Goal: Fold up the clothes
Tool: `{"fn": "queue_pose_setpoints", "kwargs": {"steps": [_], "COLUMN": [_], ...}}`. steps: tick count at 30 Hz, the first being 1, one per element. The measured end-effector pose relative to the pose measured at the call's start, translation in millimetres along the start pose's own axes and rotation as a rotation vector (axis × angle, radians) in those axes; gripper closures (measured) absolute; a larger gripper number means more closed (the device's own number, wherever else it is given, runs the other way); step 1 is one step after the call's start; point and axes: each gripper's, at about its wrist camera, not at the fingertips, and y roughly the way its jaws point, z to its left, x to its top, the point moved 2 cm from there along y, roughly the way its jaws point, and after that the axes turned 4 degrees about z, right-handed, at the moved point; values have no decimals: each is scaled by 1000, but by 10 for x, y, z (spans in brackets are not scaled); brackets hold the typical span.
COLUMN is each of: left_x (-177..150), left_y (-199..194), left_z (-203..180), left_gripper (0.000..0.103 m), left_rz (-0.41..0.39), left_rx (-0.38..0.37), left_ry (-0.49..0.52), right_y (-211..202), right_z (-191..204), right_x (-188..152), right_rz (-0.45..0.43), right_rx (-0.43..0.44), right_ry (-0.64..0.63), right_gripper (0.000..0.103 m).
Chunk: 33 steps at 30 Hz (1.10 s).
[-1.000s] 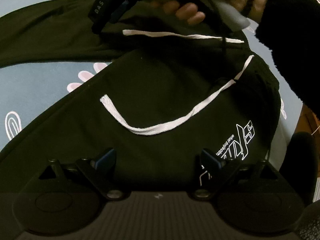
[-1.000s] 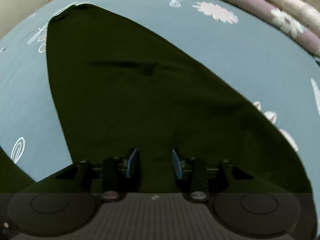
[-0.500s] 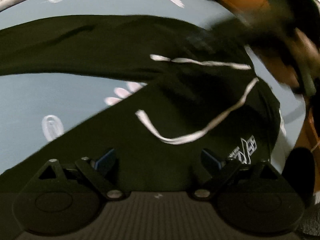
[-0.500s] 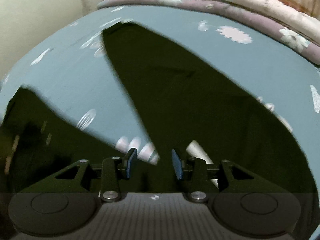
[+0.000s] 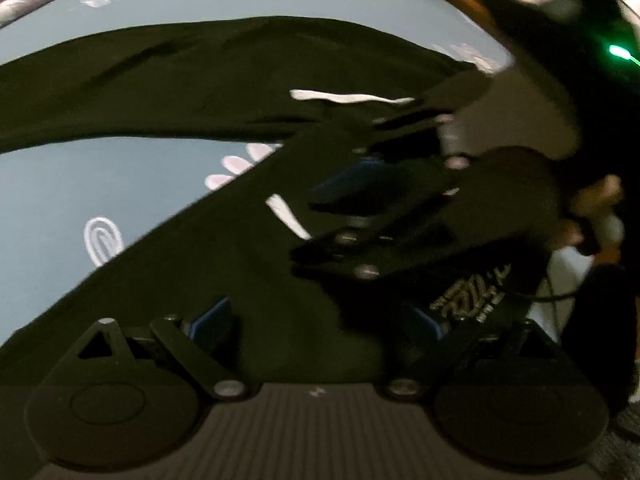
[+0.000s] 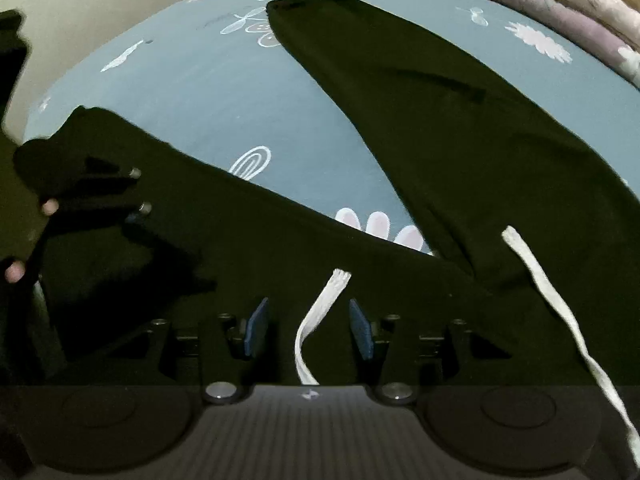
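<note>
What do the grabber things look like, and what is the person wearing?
Each gripper, left and right, is black, with blue pads on two fingers, silver screws, two round discs and a ribbed grey body. No sleeve shows clearly.

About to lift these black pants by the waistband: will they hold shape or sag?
The black pants will likely sag: both legs lie flat on the bedsheet with soft creases. The loose white drawstring between the opening fingers of the right gripper will probably dangle and may snag.
</note>
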Motion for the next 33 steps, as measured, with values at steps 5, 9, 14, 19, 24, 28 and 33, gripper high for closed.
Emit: {"fn": "queue_pose_setpoints", "kwargs": {"steps": [5, 9, 14, 19, 24, 28, 33], "left_x": [-5, -1, -3, 16, 65, 98, 147], "left_y": [15, -19, -27, 12, 82, 167, 239], "left_z": [25, 20, 9, 0, -45, -55, -76], "left_gripper": [11, 11, 11, 11, 11, 11, 11], "left_rz": [5, -12, -13, -1, 13, 32, 43], "left_rx": [9, -1, -4, -7, -9, 6, 4], "left_ry": [-13, -19, -13, -11, -1, 2, 14], "right_y": [121, -57, -339, -712, -689, -513, -80], "right_z": [37, 99, 65, -424, -842, -908, -840], "right_x": [-4, -58, -146, -282, -399, -334, -186], "right_rz": [-5, -40, -47, -132, -157, -158, -112], "right_rx": [-83, 30, 61, -69, -132, -101, -155], "right_ry": [-12, -55, -100, 89, 240, 247, 184], "right_gripper": [94, 98, 84, 84, 84, 84, 83]}}
